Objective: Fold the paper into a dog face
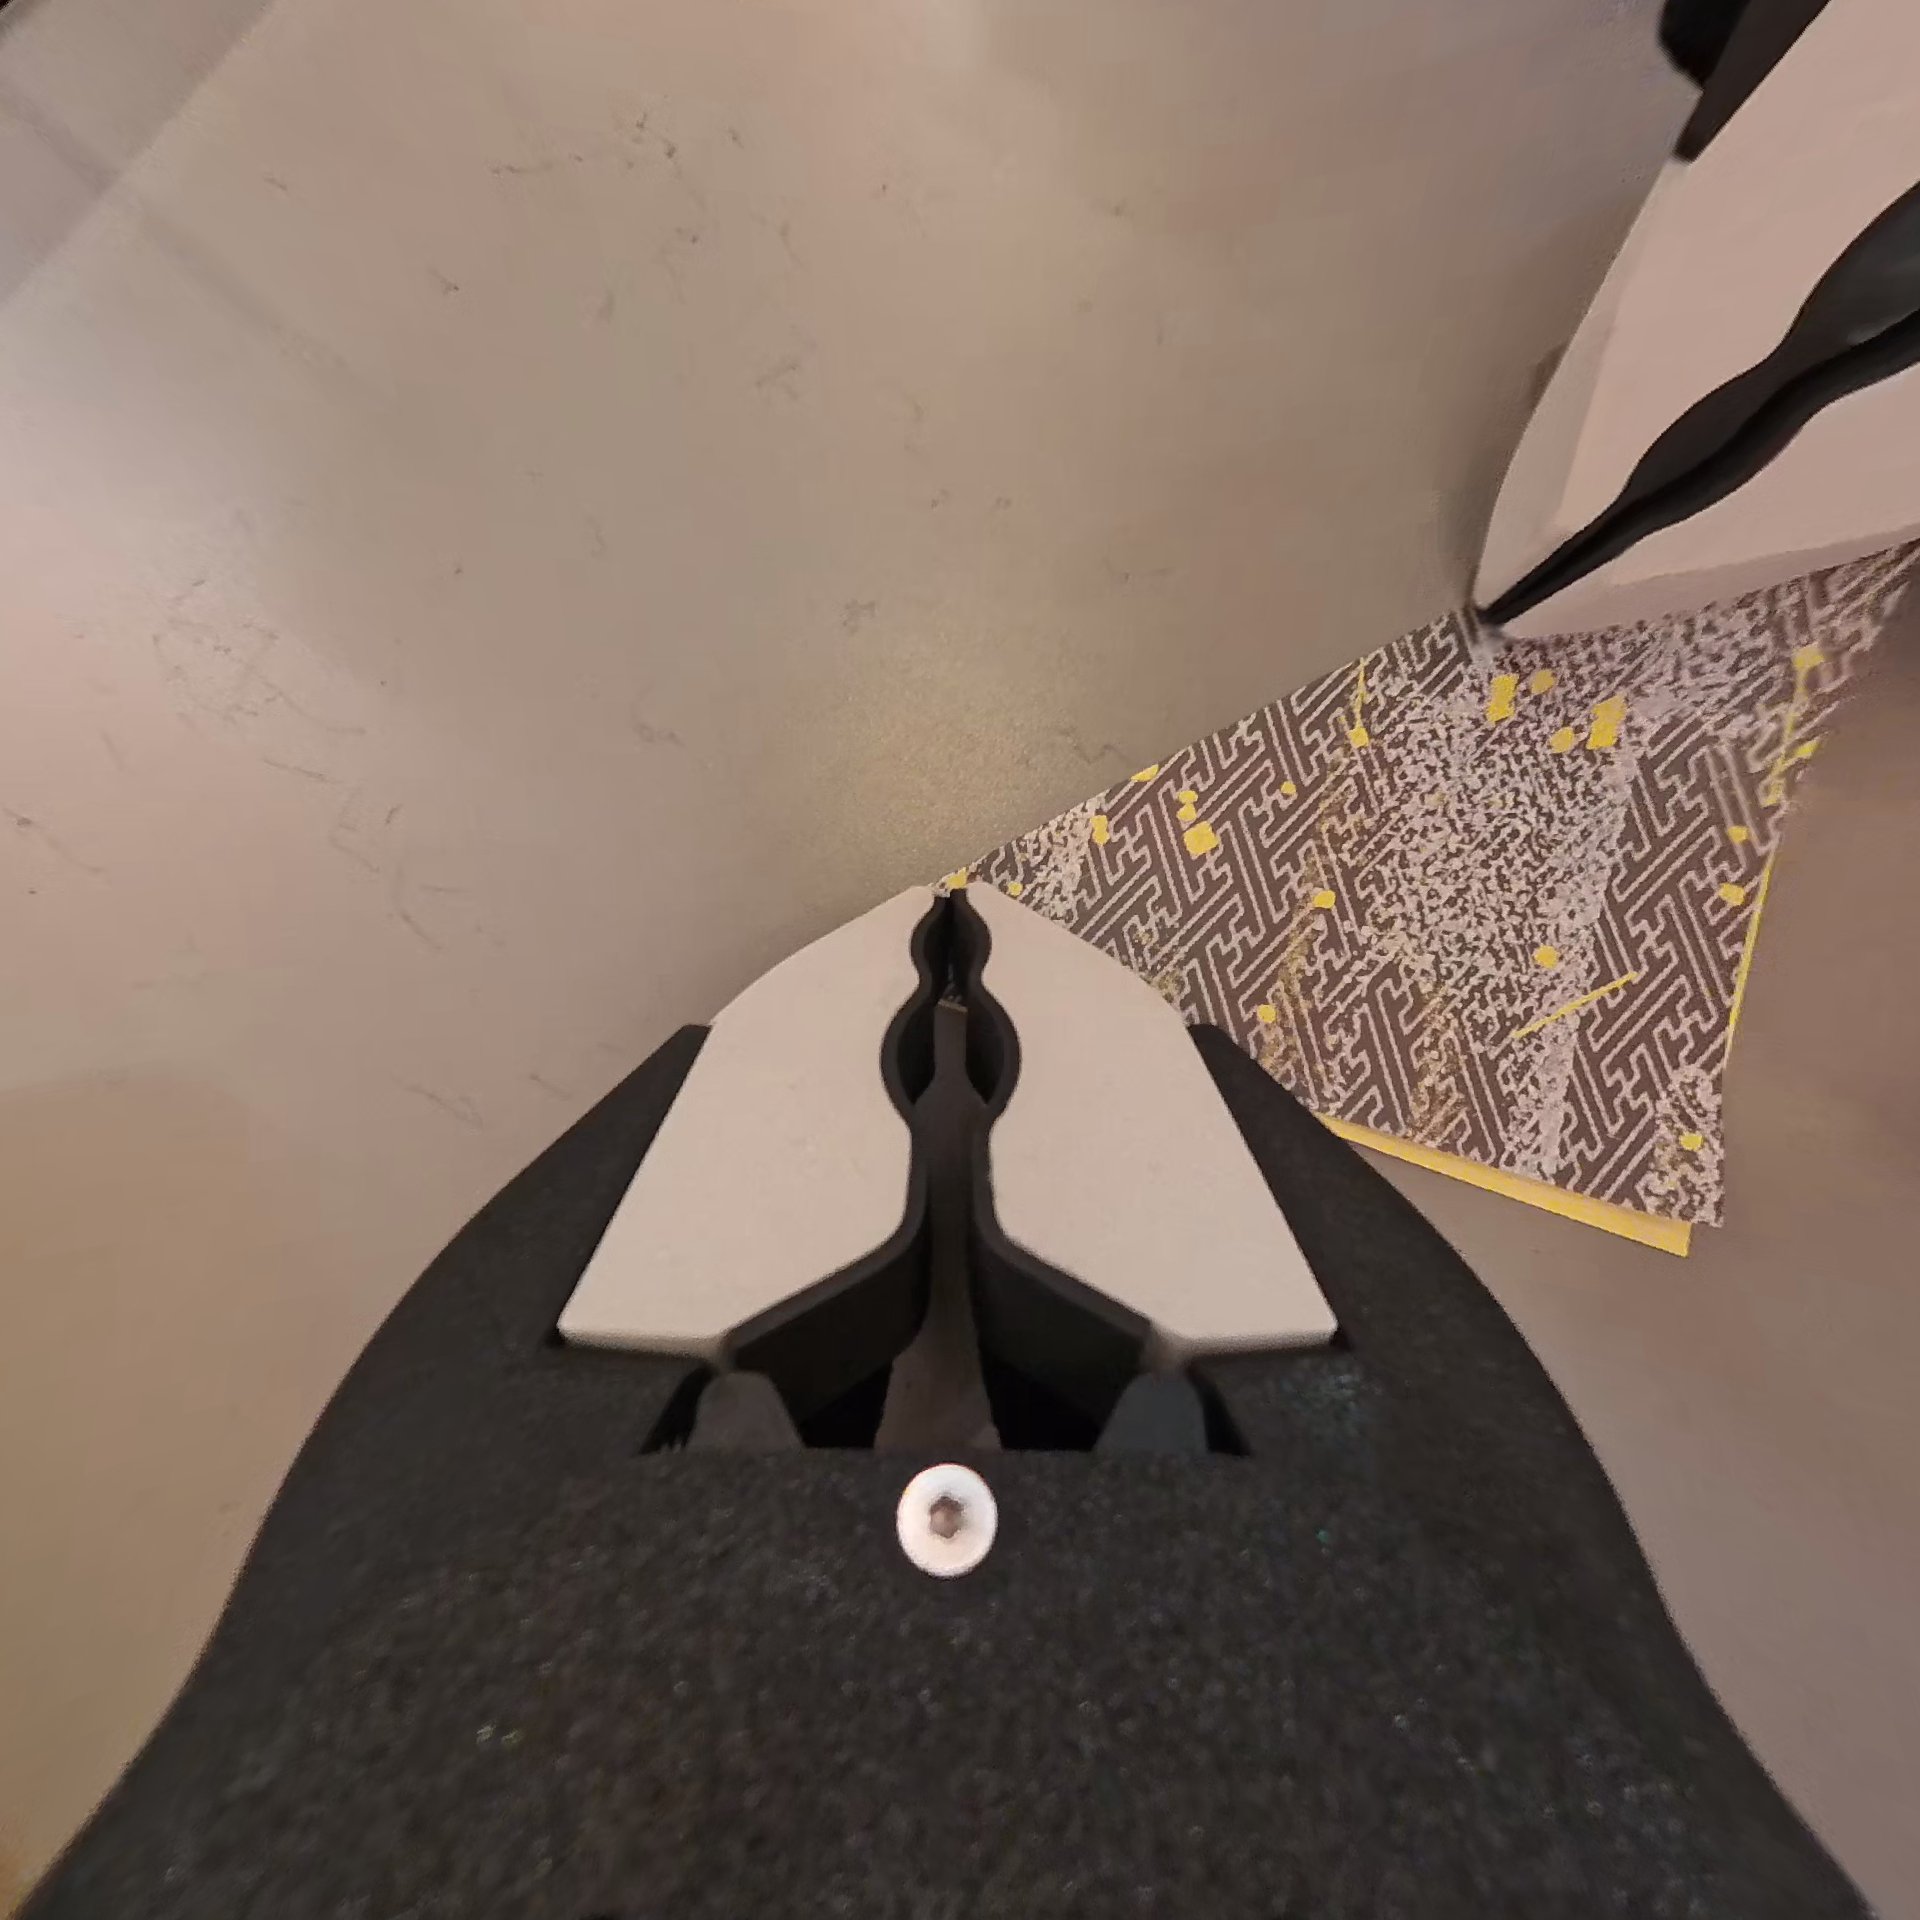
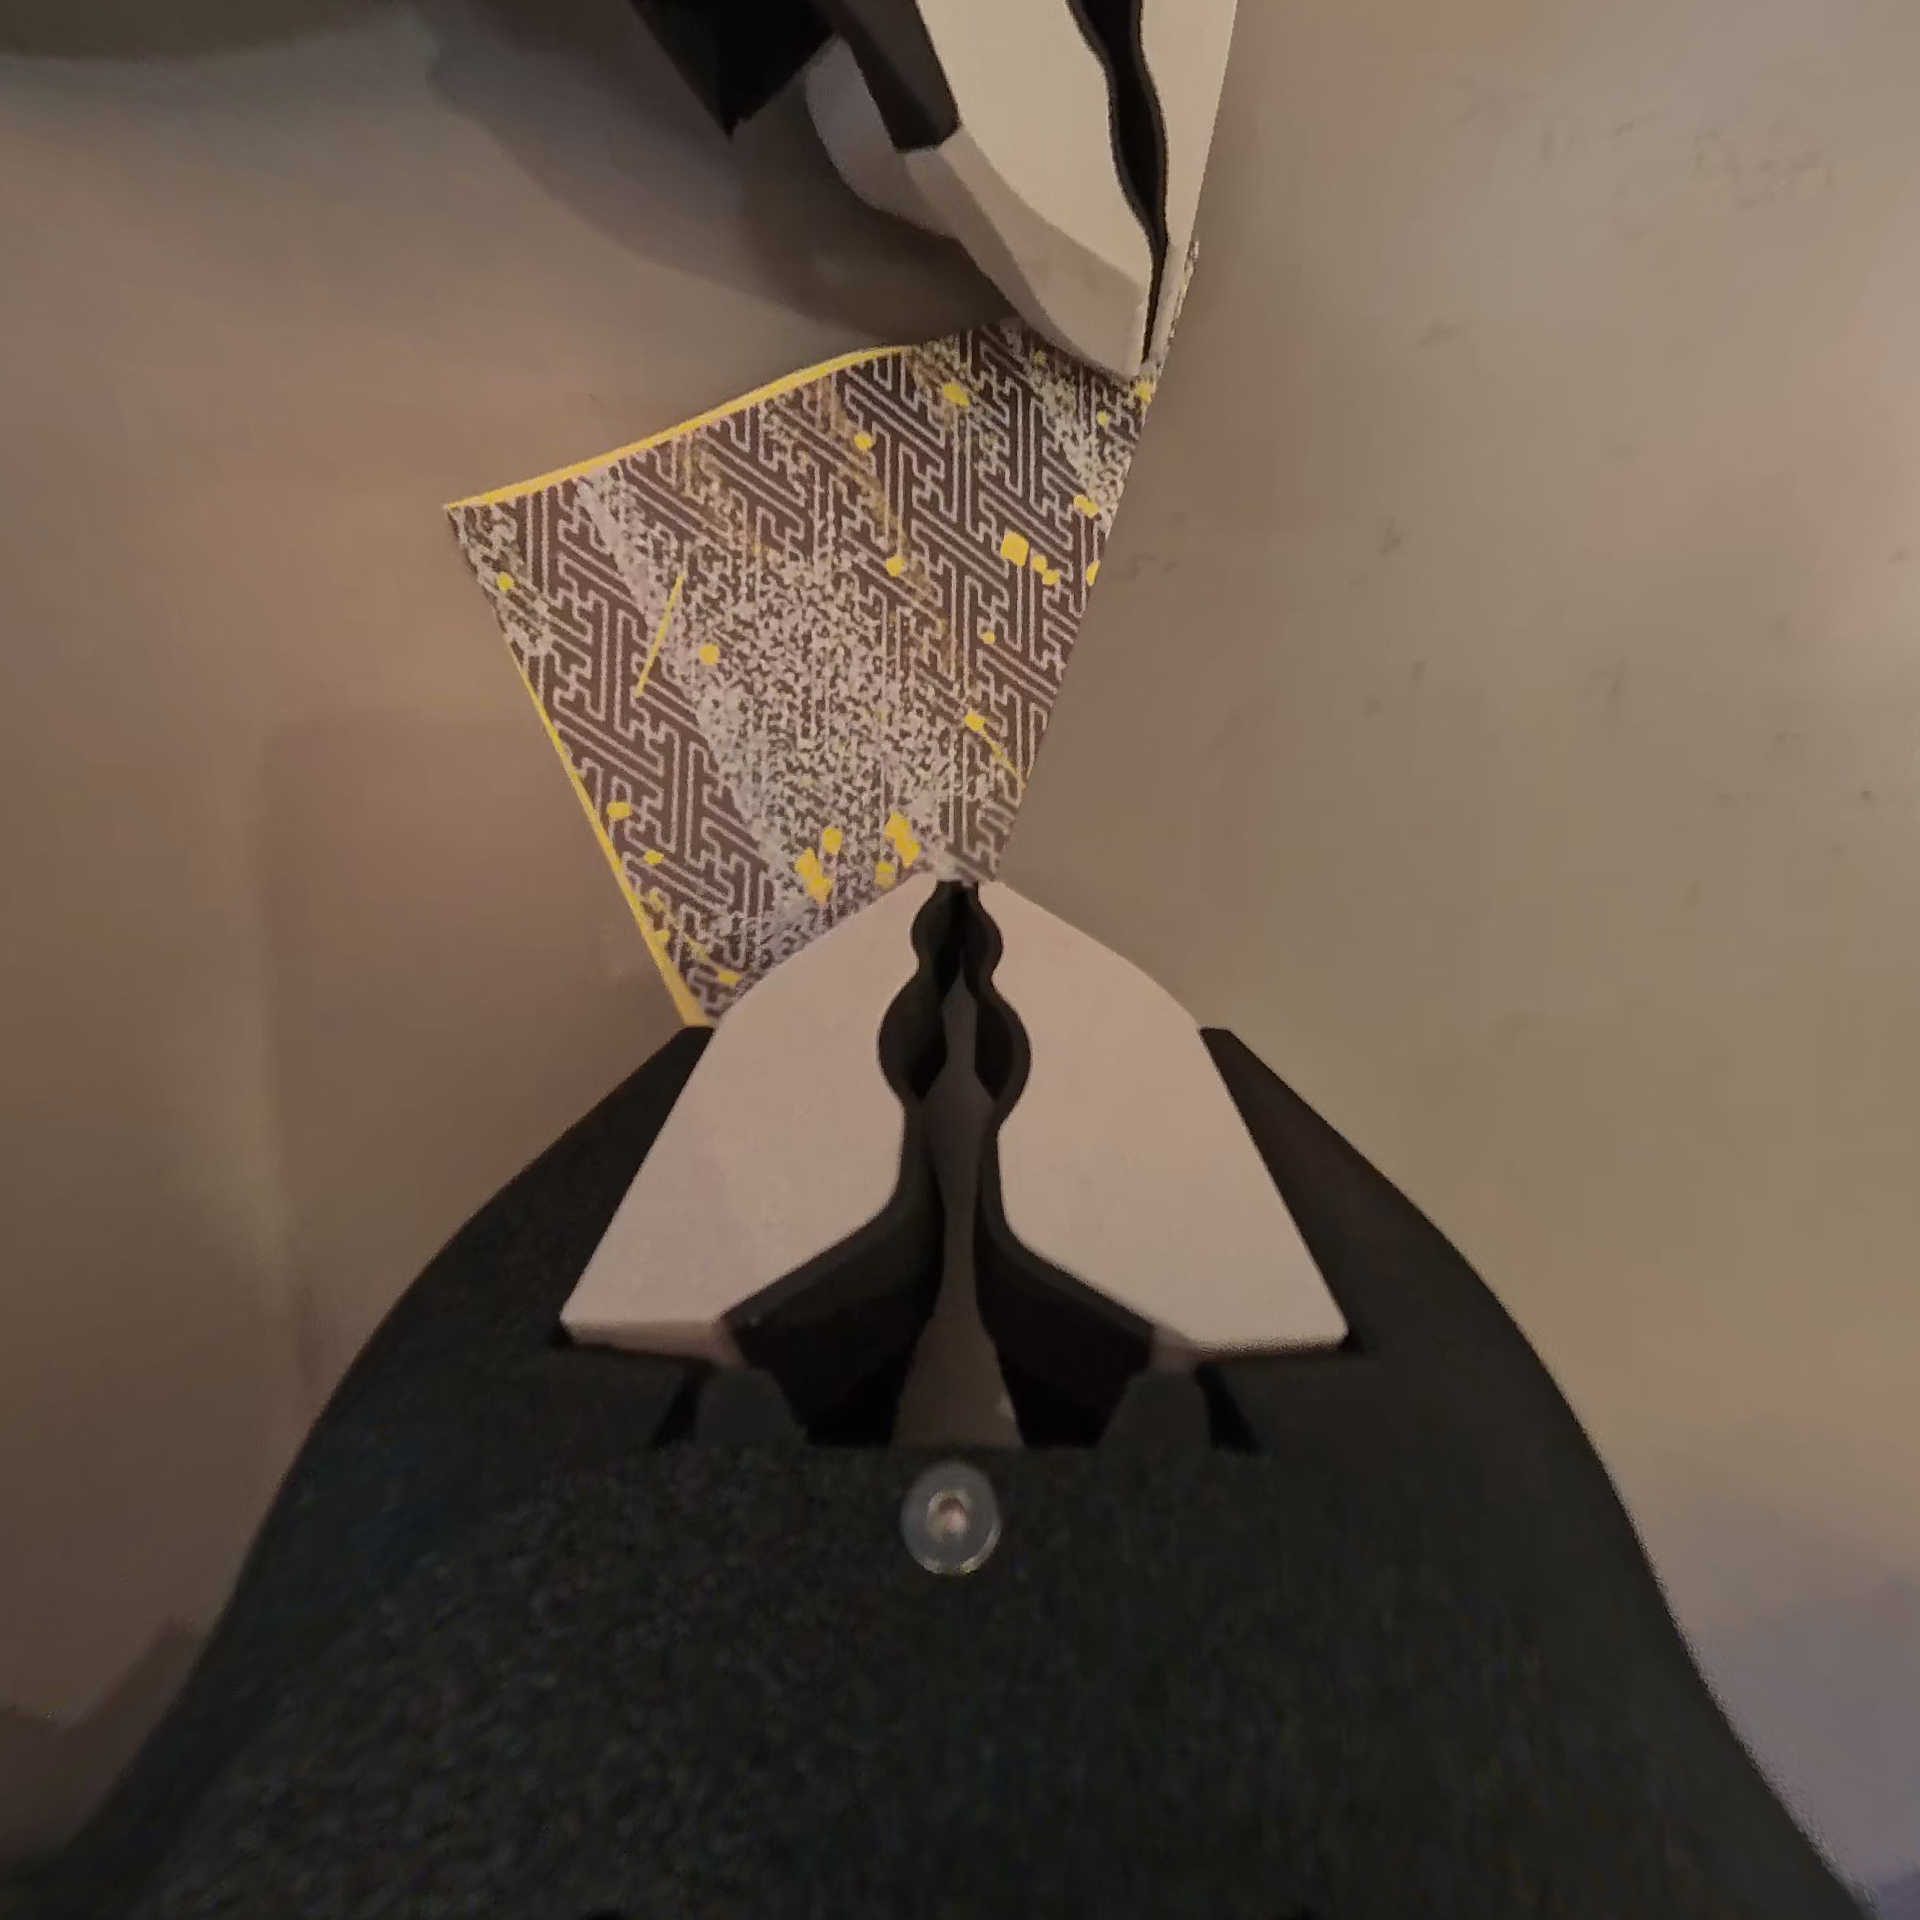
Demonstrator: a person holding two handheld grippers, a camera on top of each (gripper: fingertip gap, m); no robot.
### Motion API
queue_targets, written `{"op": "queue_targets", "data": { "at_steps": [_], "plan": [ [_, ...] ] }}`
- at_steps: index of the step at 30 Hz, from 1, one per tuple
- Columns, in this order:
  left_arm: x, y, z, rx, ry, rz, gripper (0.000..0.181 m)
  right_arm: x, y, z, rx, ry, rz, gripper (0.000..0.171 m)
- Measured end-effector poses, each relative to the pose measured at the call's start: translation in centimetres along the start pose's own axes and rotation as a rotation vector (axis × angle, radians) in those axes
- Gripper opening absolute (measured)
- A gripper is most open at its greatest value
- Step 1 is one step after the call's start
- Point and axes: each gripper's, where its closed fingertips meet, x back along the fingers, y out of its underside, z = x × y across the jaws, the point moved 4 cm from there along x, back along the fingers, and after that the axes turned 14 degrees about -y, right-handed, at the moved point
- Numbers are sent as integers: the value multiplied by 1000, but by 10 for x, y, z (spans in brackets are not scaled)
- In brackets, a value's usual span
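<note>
The paper (image 1: 1455, 935) is brown with a white maze pattern and yellow flecks, folded into a triangle with a yellow underside showing along its edges. It also shows in the right wrist view (image 2: 831, 644). My left gripper (image 1: 951, 902) is shut on one corner of the paper. My right gripper (image 2: 958, 883) is shut on the opposite corner. The right gripper appears at the upper right of the left wrist view (image 1: 1496, 613), pinching its corner. The left gripper appears at the top of the right wrist view (image 2: 1153, 358), pinching its corner. The folded edge runs between the two grippers.
The paper is over a plain beige tabletop (image 1: 623, 520) with faint scuffs, which also fills the right wrist view (image 2: 1507, 623). Nothing else shows in either view.
</note>
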Motion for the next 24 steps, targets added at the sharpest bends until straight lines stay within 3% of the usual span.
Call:
{"op": "queue_targets", "data": {
  "at_steps": [1, 24],
  "plan": [
    [0, 0, 0, 0, 0, 0, 0, 1, 2, -1, -6, 4, 1, 0],
    [0, 0, 0, -11, -6, 0, 0, 29, 42, -31, -107, 78, 28, 0]
  ]
}}
